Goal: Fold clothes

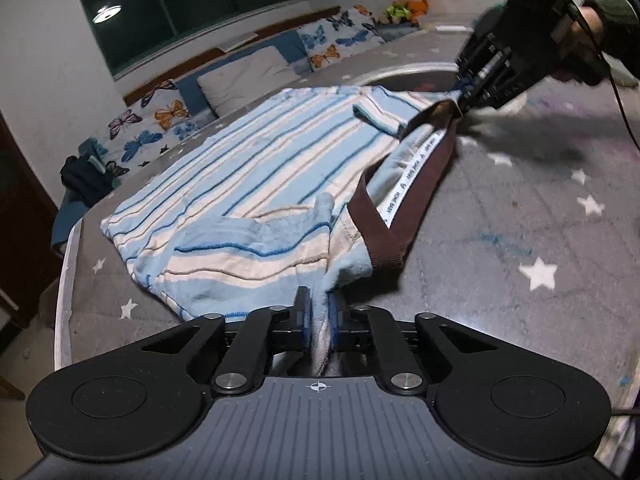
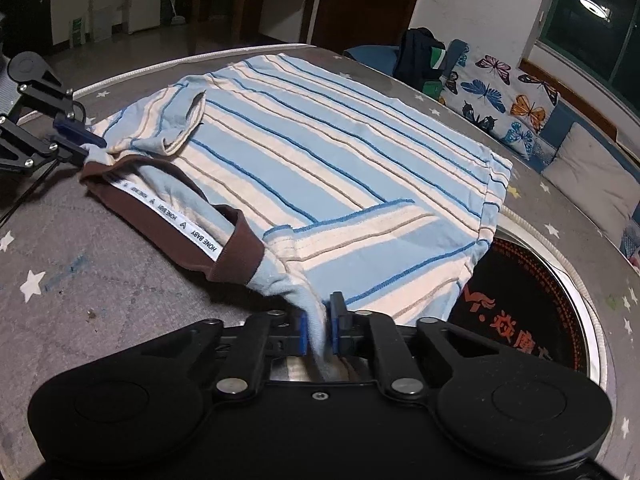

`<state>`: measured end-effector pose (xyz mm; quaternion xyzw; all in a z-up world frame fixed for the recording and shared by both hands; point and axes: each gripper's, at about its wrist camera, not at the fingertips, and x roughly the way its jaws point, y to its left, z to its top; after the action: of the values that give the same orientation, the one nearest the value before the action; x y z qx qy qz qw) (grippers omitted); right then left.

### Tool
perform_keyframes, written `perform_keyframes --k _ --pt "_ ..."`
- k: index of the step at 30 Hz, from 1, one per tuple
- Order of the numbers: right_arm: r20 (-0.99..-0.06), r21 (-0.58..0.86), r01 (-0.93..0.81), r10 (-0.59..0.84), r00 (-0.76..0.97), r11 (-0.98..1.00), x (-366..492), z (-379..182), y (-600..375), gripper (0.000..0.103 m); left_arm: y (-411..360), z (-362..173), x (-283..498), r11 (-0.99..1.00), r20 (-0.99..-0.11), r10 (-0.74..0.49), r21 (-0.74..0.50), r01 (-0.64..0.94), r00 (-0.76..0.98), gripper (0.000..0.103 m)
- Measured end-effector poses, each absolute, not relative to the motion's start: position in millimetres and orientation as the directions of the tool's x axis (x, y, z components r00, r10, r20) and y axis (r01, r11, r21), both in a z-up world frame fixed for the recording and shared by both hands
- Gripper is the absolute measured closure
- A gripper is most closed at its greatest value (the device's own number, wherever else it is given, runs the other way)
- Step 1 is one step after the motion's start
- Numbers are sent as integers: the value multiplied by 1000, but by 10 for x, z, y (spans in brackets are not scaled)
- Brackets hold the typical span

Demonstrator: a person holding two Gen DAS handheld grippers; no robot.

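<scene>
A light blue and cream striped shirt [image 1: 256, 160] with a brown collar [image 1: 416, 184] lies spread on a grey star-patterned table cover [image 1: 520, 220]. My left gripper [image 1: 319, 312] is shut on the shirt's shoulder by the collar. My right gripper [image 1: 466, 94] is shut on the opposite shoulder. In the right wrist view the shirt [image 2: 340, 168] stretches away from my right gripper [image 2: 322, 328], and the left gripper [image 2: 78, 142] holds the far collar [image 2: 168, 220] end. Both sleeves are folded in over the body.
A round metal-rimmed hotplate [image 2: 532, 300] with red lettering is set in the table, partly under the shirt's hem. Butterfly-print cushions [image 2: 500, 96] and a dark bag [image 2: 420, 60] line a bench beyond. The table edge [image 1: 68, 264] drops off at the left.
</scene>
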<state>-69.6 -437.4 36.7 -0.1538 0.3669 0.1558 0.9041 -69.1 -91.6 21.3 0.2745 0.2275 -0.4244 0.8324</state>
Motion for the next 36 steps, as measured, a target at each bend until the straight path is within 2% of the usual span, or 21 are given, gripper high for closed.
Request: perform_keyframes --k 5,10,13,18,27,32,36 --pt "-706 -149 -408 192 681 901 -951 516 -4359 96 -713 475 -908 498 -576 -635 203 843 514 97" --pt "-729 -123 -489 255 635 864 -1467 716 -4242 96 -471 687 -1436 468 -612 -634 184 864 473 97" --pt "-748 -100 -534 291 596 839 -1831 818 -4121 96 -338 770 -1714 488 -626 -635 130 863 454 97" --pt "-763 -95 -570 308 568 816 -2053 964 -3953 96 -275 921 -1854 570 -586 -613 136 810 530 97" --pt "-693 -106 -470 274 667 876 -1338 1207 -4119 96 -616 1074 -940 682 -527 -569 129 720 632 97" --pt "-684 -113 -423 238 689 899 -585 1133 -4300 96 -779 1102 -310 717 -535 -545 102 690 646 97" --pt "-694 -79 -391 231 682 917 -108 990 -4399 96 -972 981 243 749 -576 -506 76 658 642 97"
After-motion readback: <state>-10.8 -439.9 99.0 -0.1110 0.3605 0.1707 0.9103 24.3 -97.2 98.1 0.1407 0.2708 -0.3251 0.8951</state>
